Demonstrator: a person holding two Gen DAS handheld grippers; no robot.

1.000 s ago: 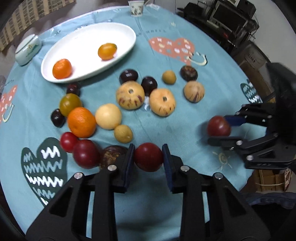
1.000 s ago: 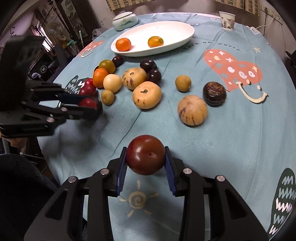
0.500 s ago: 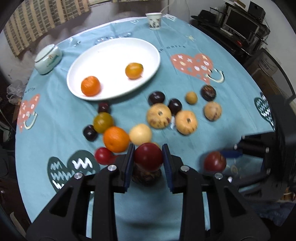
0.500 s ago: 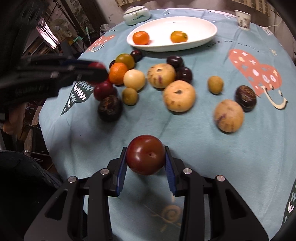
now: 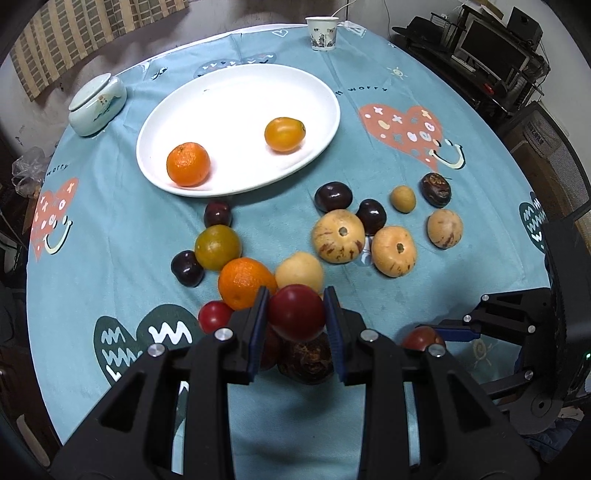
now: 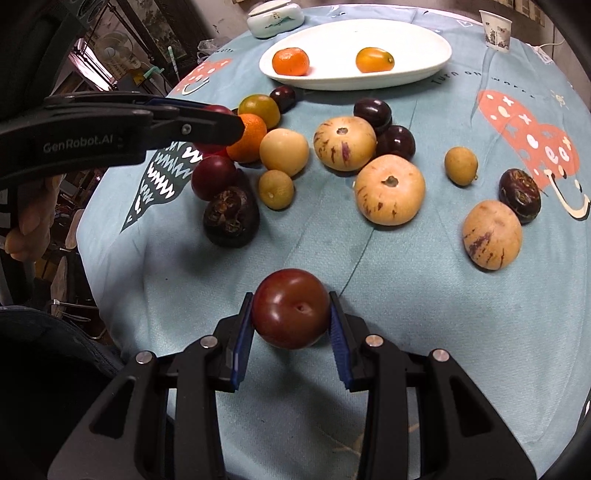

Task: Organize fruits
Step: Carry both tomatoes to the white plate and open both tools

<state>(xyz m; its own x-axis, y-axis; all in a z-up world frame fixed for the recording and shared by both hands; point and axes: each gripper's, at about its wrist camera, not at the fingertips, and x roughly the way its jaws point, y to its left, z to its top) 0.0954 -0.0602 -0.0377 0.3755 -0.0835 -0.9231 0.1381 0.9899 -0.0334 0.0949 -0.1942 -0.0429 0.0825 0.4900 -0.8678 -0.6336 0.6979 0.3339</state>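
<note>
Left wrist view first: a lidded ceramic jar (image 5: 96, 105) is seen at the far left of the table (image 5: 110, 229), and beside it a white oval plate (image 5: 236, 92) is laid with a mandarin (image 5: 188, 164) and a yellow-orange fruit (image 5: 284, 134). Below the plate, loose fruit is scattered across the blue cloth: a dark plum (image 5: 187, 268), a greenish citrus (image 5: 218, 247), an orange (image 5: 245, 282), and two speckled pepino melons (image 5: 338, 236) sitting just beside each other. A red plum (image 5: 296, 312) is clamped between the blue pads of the left gripper (image 5: 296, 314), held above a dark mangosteen (image 5: 306, 363). Further right, the right gripper (image 5: 443, 338) is caught side-on, closed around its own plum.

Right wrist view now: the left gripper (image 6: 221, 123) is seen from the side at the left edge, raised over the fruit cluster. At the centre bottom a dark red plum (image 6: 291, 308) is gripped firmly in the right gripper (image 6: 291, 325), lifted clear of the cloth. A paper cup (image 6: 496, 29) is spotted at the far right rim.
</note>
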